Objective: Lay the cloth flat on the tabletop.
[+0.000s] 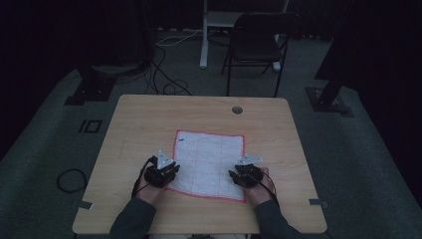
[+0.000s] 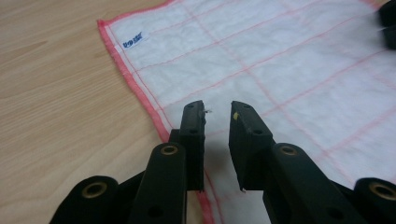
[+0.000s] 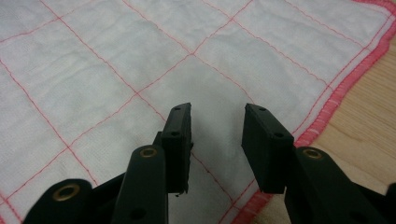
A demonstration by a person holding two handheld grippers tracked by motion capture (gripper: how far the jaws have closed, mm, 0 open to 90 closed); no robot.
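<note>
Evidently the work in hand is on the white cloth (image 1: 209, 164), which lies spread flat on the desk (image 1: 139, 124), nearer the person's edge than the far one and roughly midway between the two sides. Its red-stitched hem and red grid lines run slightly askew to the desk edges. It is close to square, with the slightly longer axis running from the near edge toward the far edge; a small blue label (image 2: 134, 39) sits by its far left corner.

Each gripper is stationed at a near corner of the cloth, likely so both corners can be taken at once. The left gripper (image 2: 218, 108) hovers over the left hem, jaws parted with a narrow gap and nothing between them. The right gripper (image 3: 218, 111) sits just inside the right hem, jaws spread wider, likewise empty. Whether either touches the fabric cannot be told.
</note>
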